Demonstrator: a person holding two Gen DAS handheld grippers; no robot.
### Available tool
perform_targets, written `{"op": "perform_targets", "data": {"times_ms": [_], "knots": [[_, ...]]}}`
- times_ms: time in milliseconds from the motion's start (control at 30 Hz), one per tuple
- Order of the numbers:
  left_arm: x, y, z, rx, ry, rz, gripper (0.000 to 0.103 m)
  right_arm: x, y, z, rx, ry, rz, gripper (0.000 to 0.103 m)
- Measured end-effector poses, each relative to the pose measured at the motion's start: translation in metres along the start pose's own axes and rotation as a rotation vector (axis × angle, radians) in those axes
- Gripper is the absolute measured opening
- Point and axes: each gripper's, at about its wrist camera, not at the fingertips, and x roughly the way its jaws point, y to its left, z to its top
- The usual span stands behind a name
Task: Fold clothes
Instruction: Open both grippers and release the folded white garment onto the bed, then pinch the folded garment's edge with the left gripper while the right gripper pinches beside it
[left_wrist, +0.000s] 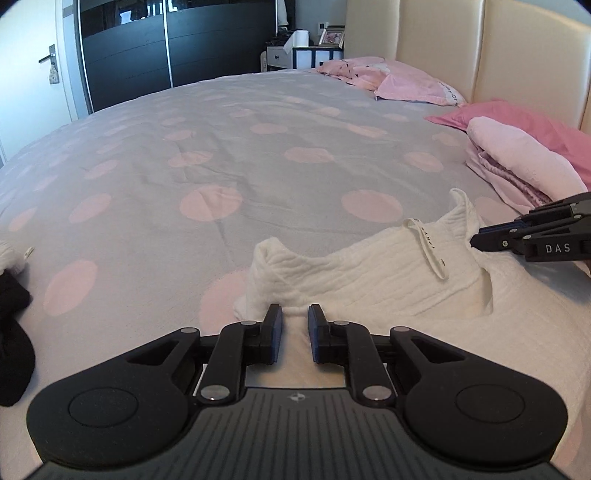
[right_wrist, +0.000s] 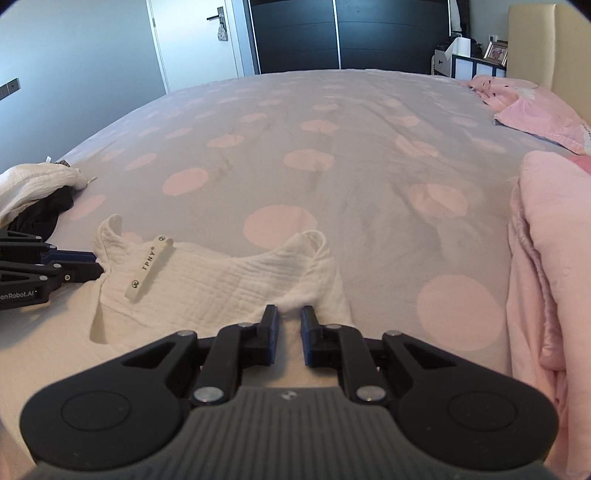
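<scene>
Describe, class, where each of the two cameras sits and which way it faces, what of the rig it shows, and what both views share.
Left wrist: rides the left gripper, looking forward and down across the bed toward the wardrobe; its fingers pinch the white garment; the right gripper enters from the right.
Right wrist: rides the right gripper, facing likewise; it pinches the white garment; the left gripper enters from the left.
Shared: garment, bed, wardrobe, both grippers.

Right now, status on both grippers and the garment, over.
Left gripper and right gripper each pinching the white garment. It lies on the bedspread. Nothing in the way.
</scene>
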Motion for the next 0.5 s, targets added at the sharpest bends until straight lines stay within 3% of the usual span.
{"op": "perform_targets", "data": {"times_ms": [300, 367, 400, 500], "knots": [[-0.025, -0.002, 0.006, -0.037, -0.048, 0.029, 0.015, -0.017, 0.006, 0.008, -0.010, -0.011, -0.008, 0.017], [-0.042, -0.005, 0.007, -0.032, -0.088, 0.038, 0.018, -0.035, 0.004, 0.008, 0.013, -0.059, 0.001, 0.023], [-0.050, -0.007, 0.007, -0.030, -0.107, 0.042, 0.020, -0.043, 0.003, 0.007, 0.027, -0.070, 0.002, 0.034], [-0.066, -0.010, 0.005, -0.029, -0.106, 0.073, 0.027, -0.066, -0.001, 0.003, 0.067, -0.099, 0.004, 0.036]]}}
